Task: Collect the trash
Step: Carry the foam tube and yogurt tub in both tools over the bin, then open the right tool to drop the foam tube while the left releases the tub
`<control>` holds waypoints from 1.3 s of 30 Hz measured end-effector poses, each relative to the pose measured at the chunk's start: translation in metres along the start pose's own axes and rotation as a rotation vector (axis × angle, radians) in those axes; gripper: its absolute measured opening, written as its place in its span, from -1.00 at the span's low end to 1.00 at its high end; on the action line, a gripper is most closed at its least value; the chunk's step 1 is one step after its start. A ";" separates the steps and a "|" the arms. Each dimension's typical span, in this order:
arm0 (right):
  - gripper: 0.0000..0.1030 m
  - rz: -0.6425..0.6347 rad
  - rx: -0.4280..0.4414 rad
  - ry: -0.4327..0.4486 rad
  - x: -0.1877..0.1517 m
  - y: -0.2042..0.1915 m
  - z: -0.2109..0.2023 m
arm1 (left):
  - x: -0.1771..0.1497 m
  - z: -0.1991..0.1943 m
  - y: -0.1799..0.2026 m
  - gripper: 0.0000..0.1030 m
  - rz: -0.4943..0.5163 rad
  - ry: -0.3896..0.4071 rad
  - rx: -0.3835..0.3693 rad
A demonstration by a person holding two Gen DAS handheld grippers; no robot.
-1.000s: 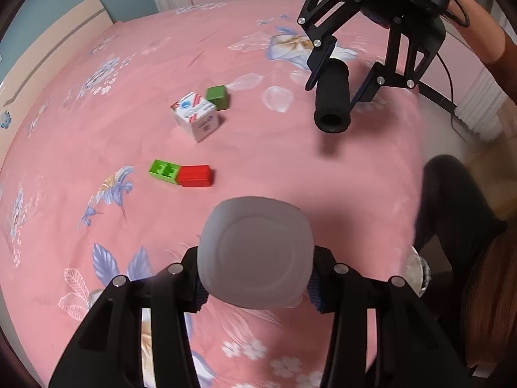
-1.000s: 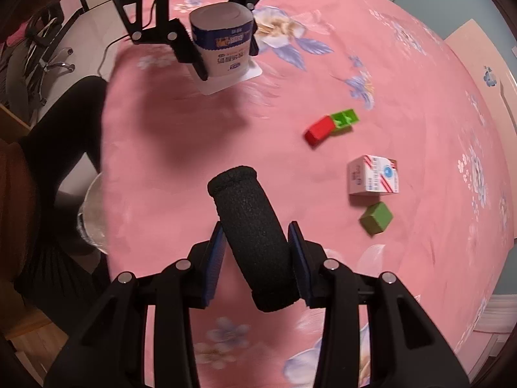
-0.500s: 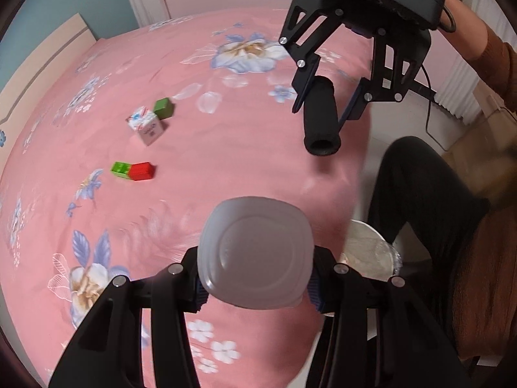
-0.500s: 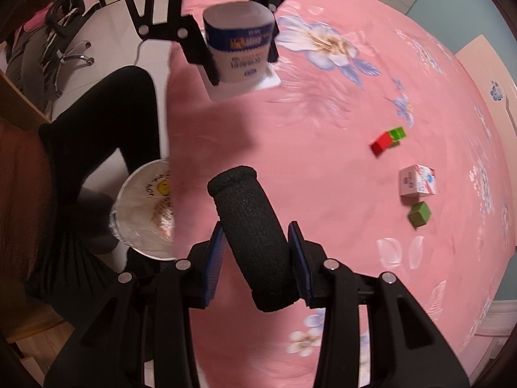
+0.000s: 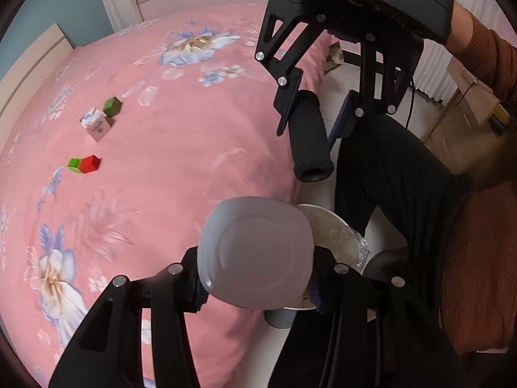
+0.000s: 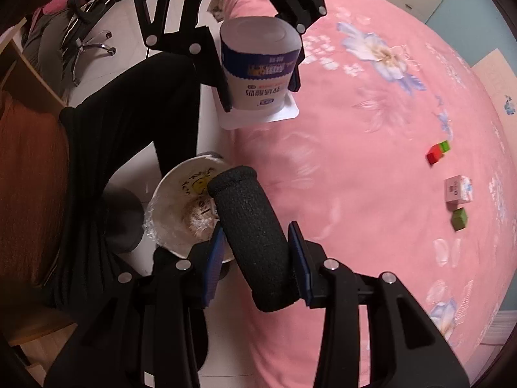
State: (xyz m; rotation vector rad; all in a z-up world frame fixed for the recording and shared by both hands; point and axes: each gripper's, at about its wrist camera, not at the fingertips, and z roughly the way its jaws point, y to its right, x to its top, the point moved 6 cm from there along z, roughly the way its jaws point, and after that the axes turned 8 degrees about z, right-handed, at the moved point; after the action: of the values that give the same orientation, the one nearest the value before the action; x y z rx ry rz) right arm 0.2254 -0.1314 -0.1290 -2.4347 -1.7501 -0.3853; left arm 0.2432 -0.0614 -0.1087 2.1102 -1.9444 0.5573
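My left gripper (image 5: 257, 286) is shut on a white yogurt cup (image 5: 255, 252), seen bottom-first; in the right wrist view the cup (image 6: 260, 68) hangs upside down with a blue label. My right gripper (image 6: 257, 252) is shut on a black foam tube (image 6: 255, 242), which also shows in the left wrist view (image 5: 308, 139). Both are held over the bed's edge, above a lined white trash bin (image 6: 181, 213) on the floor; the bin's rim (image 5: 336, 236) shows behind the cup.
On the pink flowered bedspread (image 5: 161, 177) lie a small pink carton (image 5: 97, 124), a green block (image 5: 112, 106), and a joined red-and-green block pair (image 5: 84, 163). The person's dark legs (image 5: 394, 174) are beside the bin. An office chair (image 6: 87, 42) stands behind.
Both grippers have moved off the bed toward its edge with their loads. The trash bin has come into full view beneath them, and the blocks and carton have receded.
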 end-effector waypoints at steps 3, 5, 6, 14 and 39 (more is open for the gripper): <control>-0.22 0.004 0.012 -0.011 -0.004 -0.011 0.010 | -0.006 0.010 0.014 -0.04 0.010 -0.013 -0.017; -0.22 -0.004 0.020 -0.034 -0.009 -0.020 0.019 | -0.009 0.018 0.025 -0.04 0.022 -0.019 -0.029; -0.22 -0.007 0.024 -0.039 -0.010 -0.023 0.022 | -0.010 0.021 0.029 -0.04 0.030 -0.021 -0.029; -0.22 -0.003 0.078 -0.049 -0.019 -0.049 0.054 | -0.020 0.049 0.057 -0.04 0.035 0.001 -0.083; -0.22 0.045 0.214 -0.081 -0.036 -0.069 0.142 | -0.056 0.135 0.090 -0.03 -0.023 -0.040 -0.216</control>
State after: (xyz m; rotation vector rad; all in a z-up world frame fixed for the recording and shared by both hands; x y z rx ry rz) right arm 0.1693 -0.1074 -0.2786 -2.3623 -1.6665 -0.0901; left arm 0.1682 -0.0750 -0.2628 2.0203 -1.9029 0.2877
